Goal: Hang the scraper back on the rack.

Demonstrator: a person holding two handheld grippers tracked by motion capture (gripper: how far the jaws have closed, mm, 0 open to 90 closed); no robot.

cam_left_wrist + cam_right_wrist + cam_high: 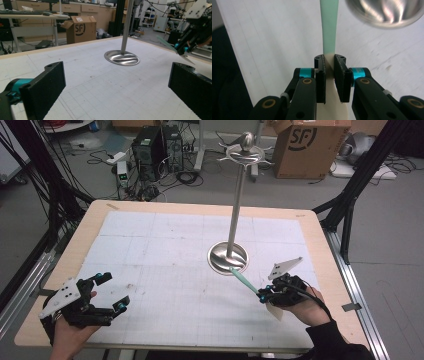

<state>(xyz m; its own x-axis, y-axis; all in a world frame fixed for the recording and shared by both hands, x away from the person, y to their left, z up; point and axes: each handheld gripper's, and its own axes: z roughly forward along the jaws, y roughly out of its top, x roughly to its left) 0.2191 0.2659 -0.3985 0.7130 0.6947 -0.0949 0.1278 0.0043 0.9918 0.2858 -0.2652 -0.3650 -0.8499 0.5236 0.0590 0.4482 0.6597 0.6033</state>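
Mint-green handle, cream blade: spatula (248, 283) clamped in right gripper (265, 295), jaws pinched narrow on the neck where green meets cream. Handle tip aimed at the stand (228, 257), touching or just over the rim of its steel base, near the table's (200, 210) right half. Gripper itself low, near the front right corner. Left gripper (114, 292) resting near the front left corner, jaws spread wide, holding nothing.

Progress, by the look of it: pickup done, carry done, hanging not yet. Hooks up top (245, 156) bare; a lift along the pole left, then catching the handle's end on a hook. Whether the handle has a hole, impossible to say.

From the right gripper view: the grip up close (329, 67), spatula (329, 27) centred between the pads, cream blade trailing back under the jaws. From the high view: the full pole and hooks. From the left gripper view: base (121, 57) side-on, with the spatula (172, 48) hovering tilted, clear of the table.
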